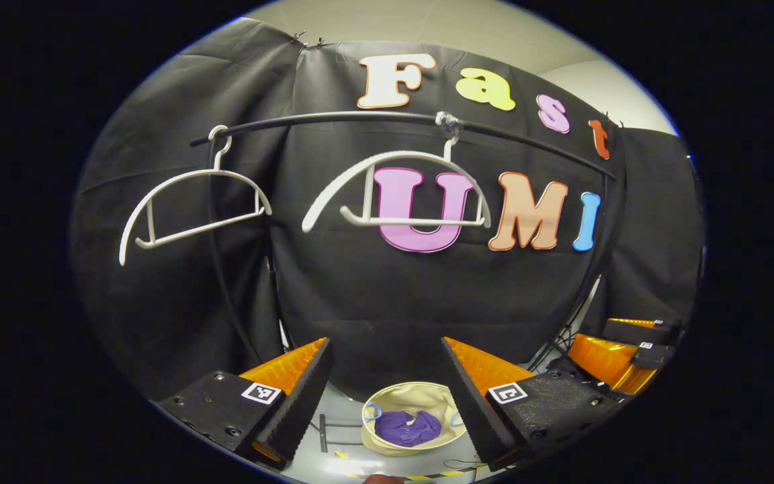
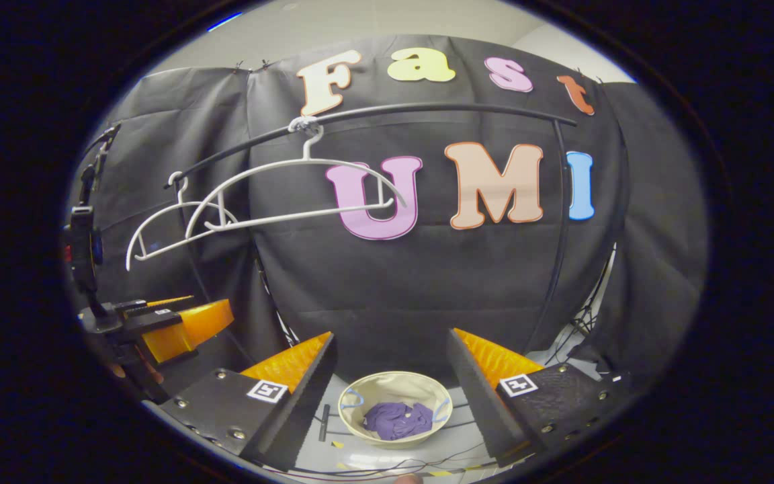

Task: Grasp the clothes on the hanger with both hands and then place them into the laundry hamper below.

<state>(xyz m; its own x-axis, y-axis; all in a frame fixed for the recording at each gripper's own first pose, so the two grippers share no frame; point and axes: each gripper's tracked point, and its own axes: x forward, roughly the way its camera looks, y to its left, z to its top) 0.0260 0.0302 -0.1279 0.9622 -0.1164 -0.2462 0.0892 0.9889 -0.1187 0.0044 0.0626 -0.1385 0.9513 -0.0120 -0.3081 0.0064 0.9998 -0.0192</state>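
With both grippers' jaws apart and empty, we see purple clothes [image 2: 397, 419] lying in the hamper [image 2: 394, 383] below two bare hangers [image 1: 397, 195].

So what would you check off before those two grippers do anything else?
1. Purple clothes inside the round beige fabric hamper: ok.
2. Two white plastic hangers on the black rail bare: ok.
3. Left gripper fingers apart, holding nothing: ok.
4. Right gripper fingers apart, holding nothing: ok.
5. Hamper upright on the floor: ok.
6. More clothes waiting elsewhere: cannot tell.
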